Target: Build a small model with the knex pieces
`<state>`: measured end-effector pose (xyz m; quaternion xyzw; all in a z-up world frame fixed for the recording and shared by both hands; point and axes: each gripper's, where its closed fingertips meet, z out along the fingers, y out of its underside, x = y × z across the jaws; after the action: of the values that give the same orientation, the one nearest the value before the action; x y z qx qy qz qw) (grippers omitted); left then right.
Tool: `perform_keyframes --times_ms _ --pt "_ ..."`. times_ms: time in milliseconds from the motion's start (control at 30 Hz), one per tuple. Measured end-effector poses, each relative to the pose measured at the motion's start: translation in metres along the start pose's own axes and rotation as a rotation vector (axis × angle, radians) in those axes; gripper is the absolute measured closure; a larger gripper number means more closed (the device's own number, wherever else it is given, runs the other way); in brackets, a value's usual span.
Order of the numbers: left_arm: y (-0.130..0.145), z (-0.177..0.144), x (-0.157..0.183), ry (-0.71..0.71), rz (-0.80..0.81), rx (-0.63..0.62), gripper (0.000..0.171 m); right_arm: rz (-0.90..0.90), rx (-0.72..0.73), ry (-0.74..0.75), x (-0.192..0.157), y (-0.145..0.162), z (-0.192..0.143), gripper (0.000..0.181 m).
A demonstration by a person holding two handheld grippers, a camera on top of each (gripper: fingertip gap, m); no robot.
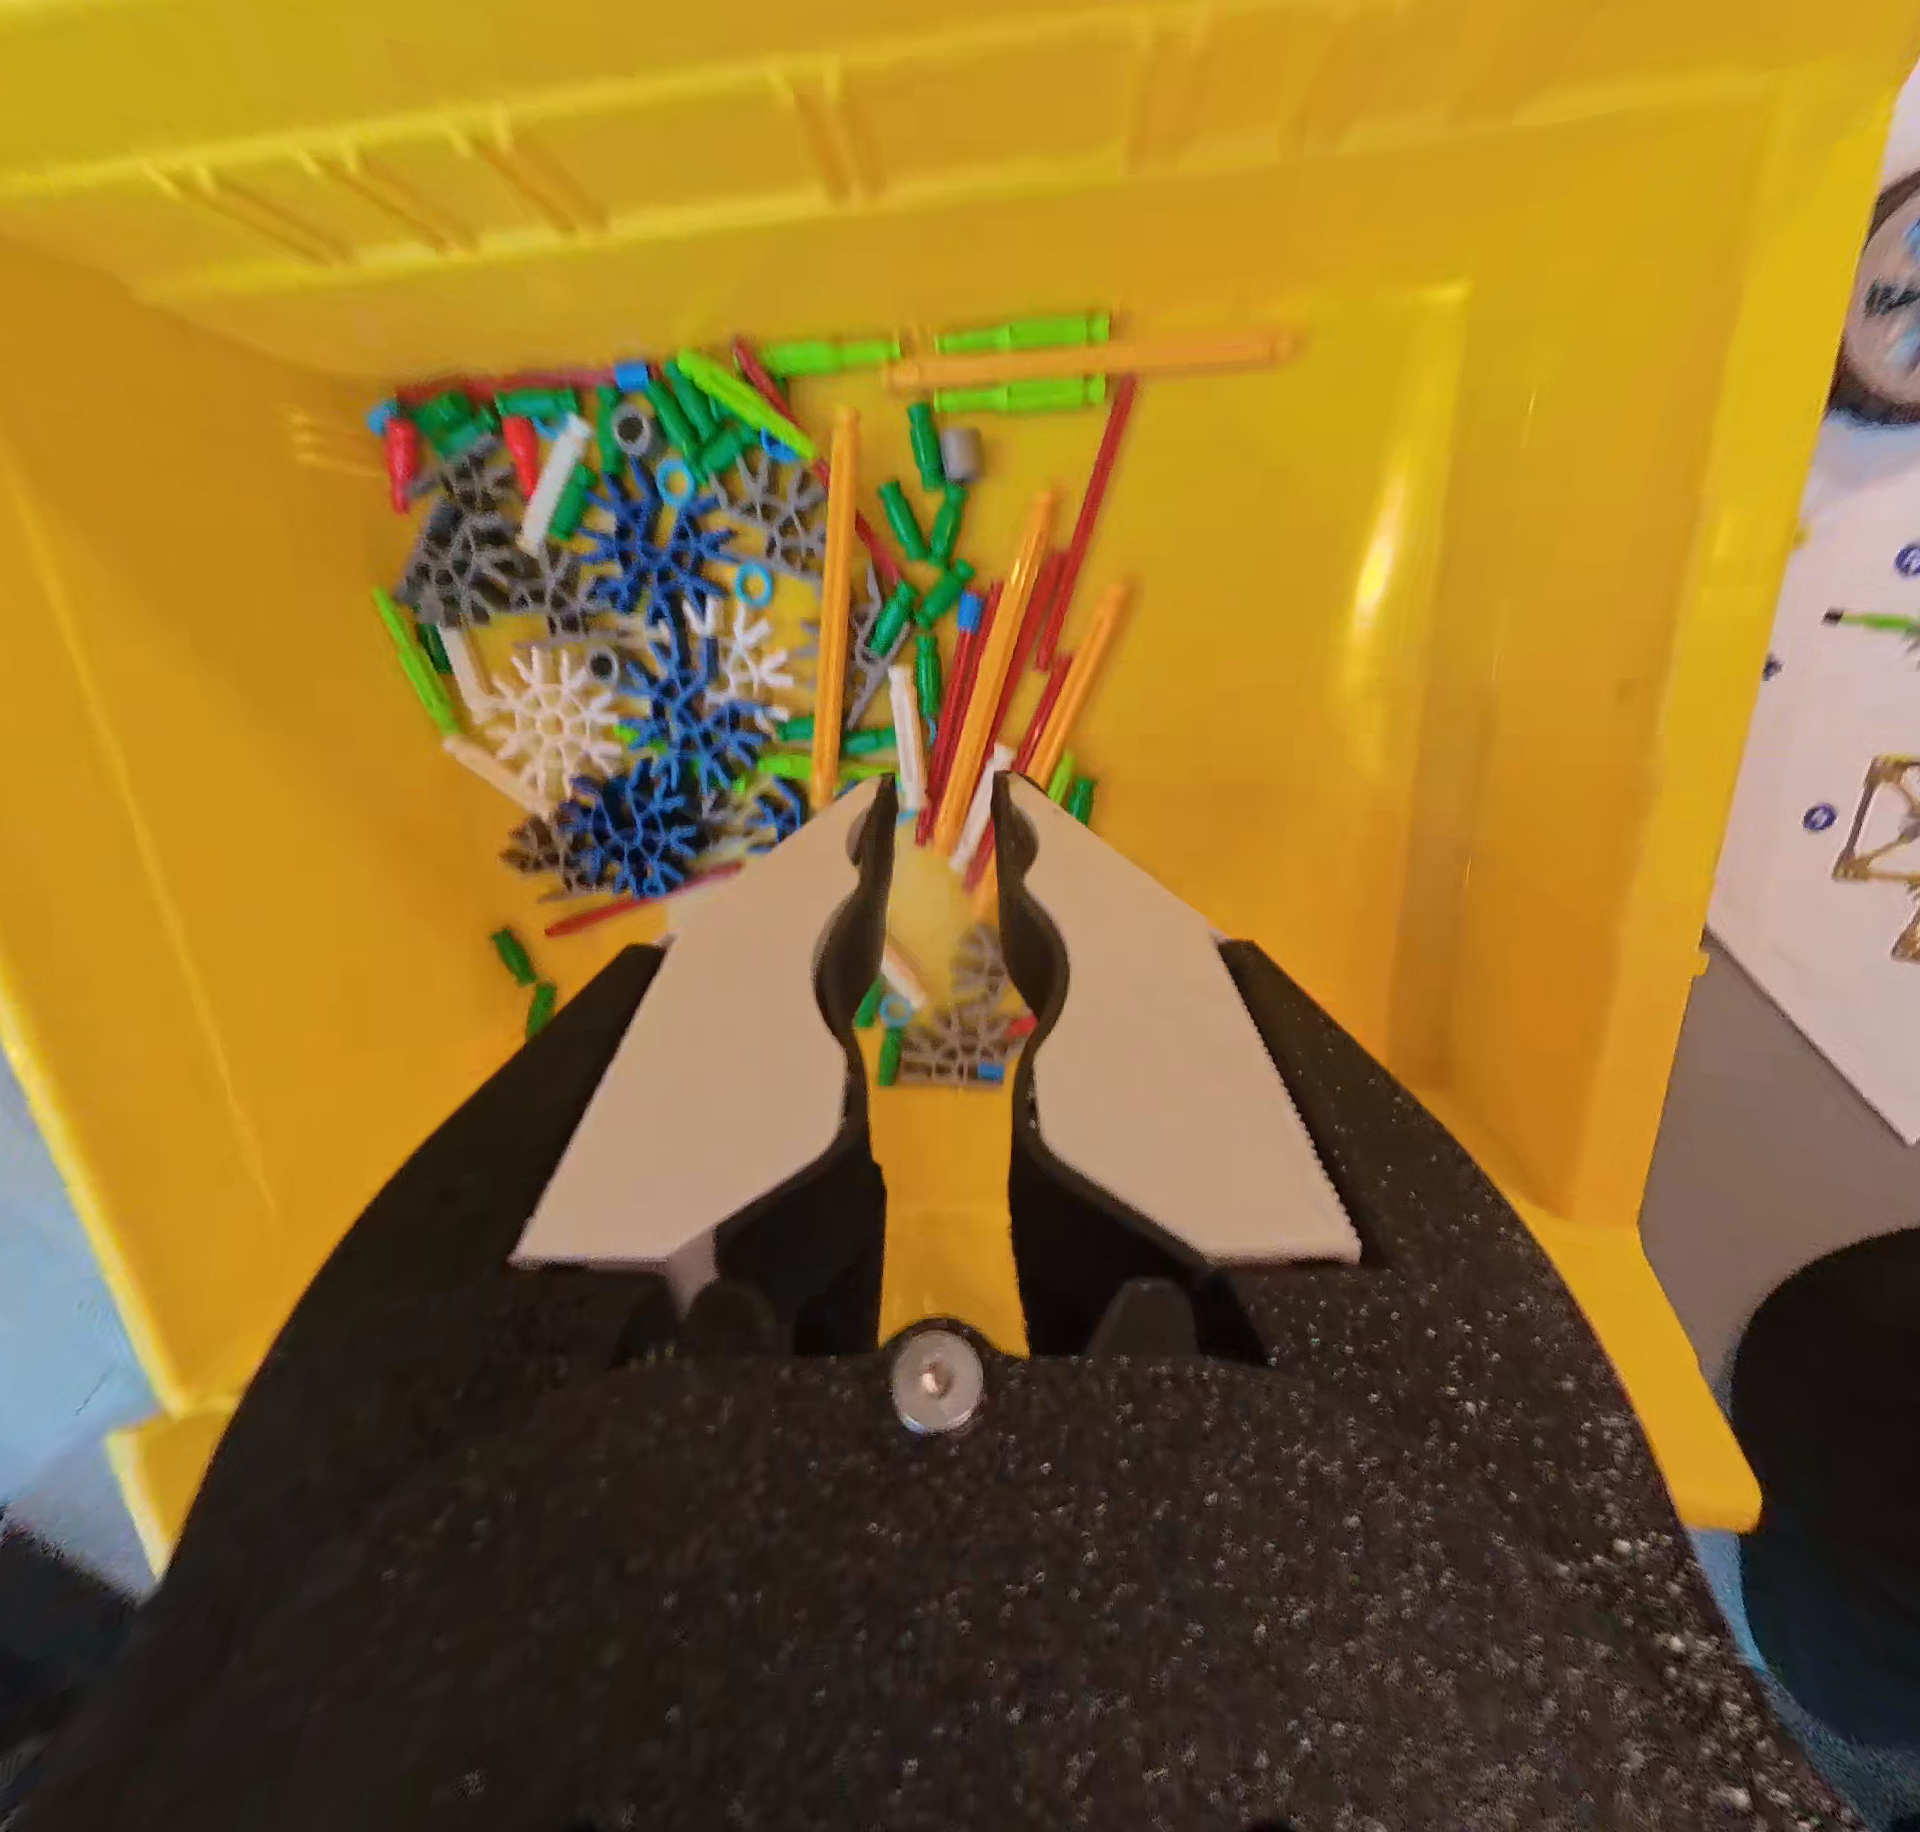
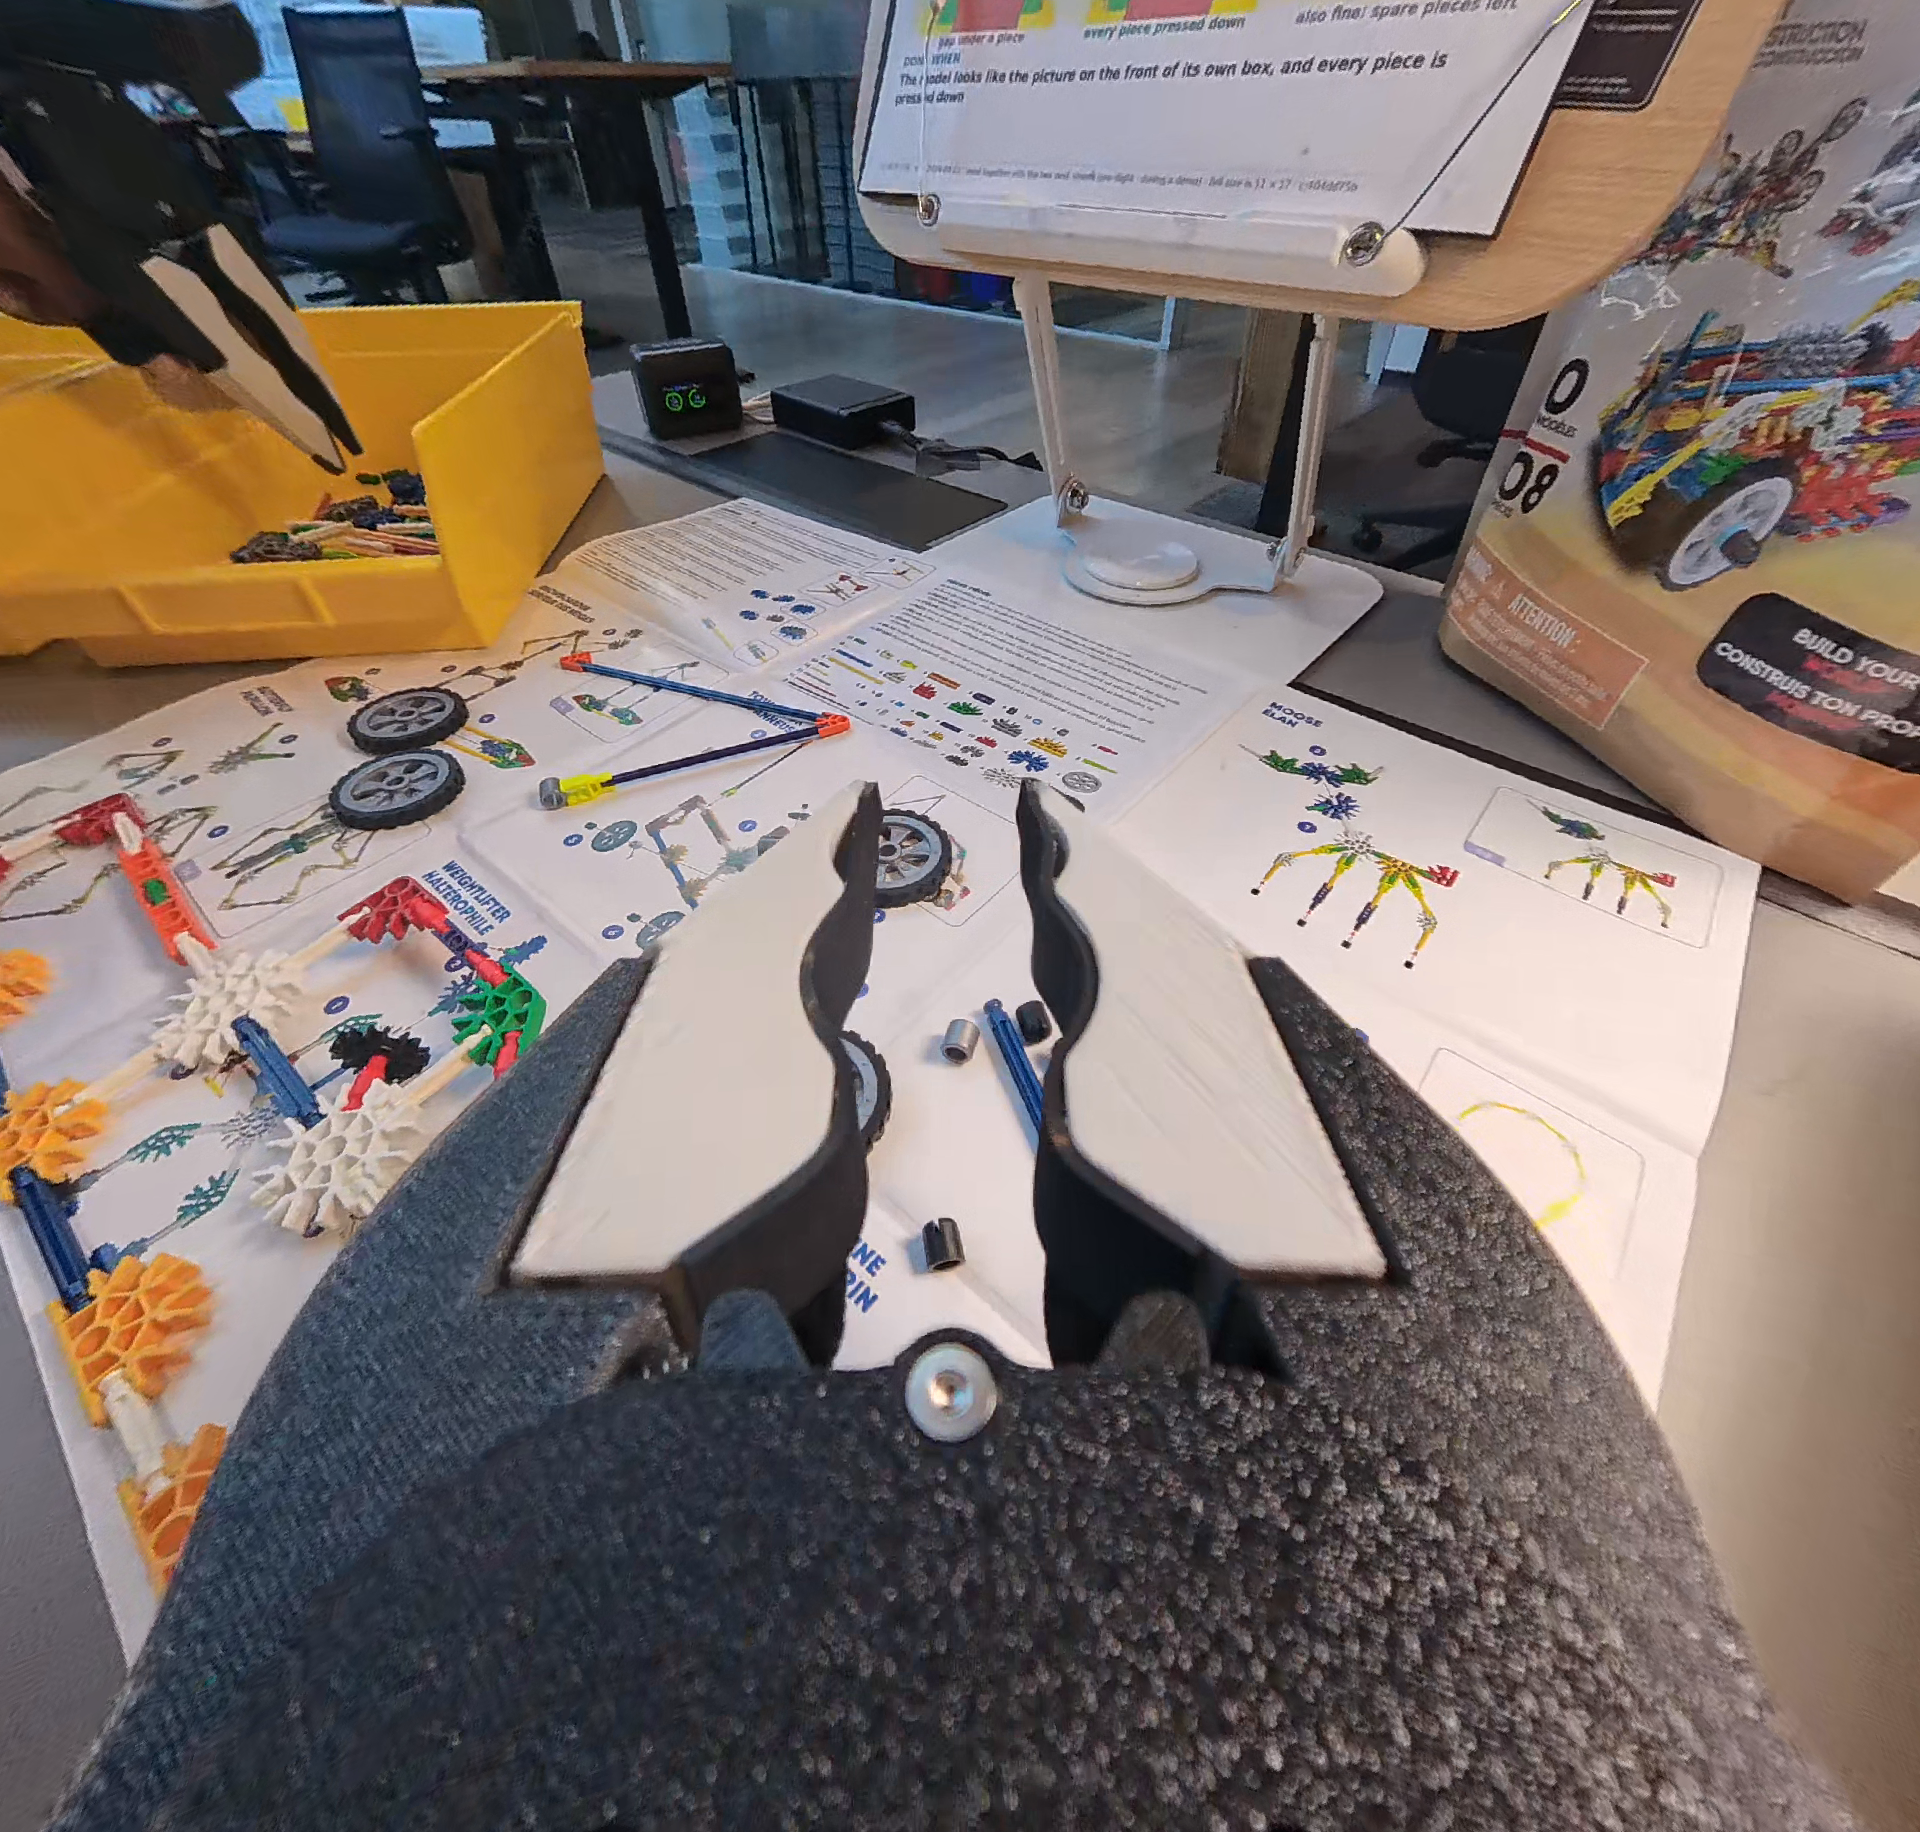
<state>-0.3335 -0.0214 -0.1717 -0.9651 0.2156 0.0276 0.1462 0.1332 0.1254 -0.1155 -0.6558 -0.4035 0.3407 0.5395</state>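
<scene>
My left gripper [image 1: 945, 790] reaches into a yellow bin [image 1: 1299, 639], its jaws a little apart and empty. Its tips hover over a pile of toy building pieces: orange and red rods [image 1: 1023, 639], blue snowflake connectors [image 1: 665, 556], white ones [image 1: 545, 717] and green short rods. It also shows in the right wrist view [image 2: 332, 452], pointing down into the bin [image 2: 499, 494]. My right gripper [image 2: 948, 795] is open and empty above a paper instruction sheet [image 2: 1299, 1003]. A grey-hubbed wheel [image 2: 914, 852] lies just past its tips. A blue rod [image 2: 1013, 1060] and small grey and black spacers [image 2: 958, 1039] lie between its fingers.
A partly built model [image 2: 260, 1086] of white, orange and red connectors lies left on the sheet. Two wheels [image 2: 400, 754] and blue rods with orange ends [image 2: 707, 691] lie behind it. A toy box [image 2: 1714, 535] stands right, a sheet stand [image 2: 1174, 172] at the back. The grippers' ends are close to 50 cm from one another. From my right tips it is roughly 12 cm to the grey-hubbed wheel [image 2: 914, 852]; from my left, 40 cm.
</scene>
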Motion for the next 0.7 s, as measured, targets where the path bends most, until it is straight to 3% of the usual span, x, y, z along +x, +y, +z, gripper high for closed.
perform_keyframes --times_ms 67,200,400,600,700 --pt "-0.019 0.008 -0.003 0.007 0.007 0.05 0.158 0.004 -0.005 -0.005 -0.001 0.002 0.001 0.157" --pt "-0.042 0.035 0.002 0.012 0.06 0.035 0.159 -0.031 -0.021 0.002 -0.002 0.006 0.002 0.157" --pt "-0.049 0.06 0.004 -0.022 0.119 -0.037 0.163 -0.012 -0.014 0.018 0.006 0.007 -0.002 0.157" --pt "-0.054 0.056 0.002 -0.056 0.16 -0.001 0.165 -0.014 -0.028 0.017 0.008 0.011 -0.001 0.157" --pt "-0.073 0.03 0.007 -0.109 0.205 0.169 0.165 -0.02 -0.022 0.01 0.004 0.009 -0.001 0.157"
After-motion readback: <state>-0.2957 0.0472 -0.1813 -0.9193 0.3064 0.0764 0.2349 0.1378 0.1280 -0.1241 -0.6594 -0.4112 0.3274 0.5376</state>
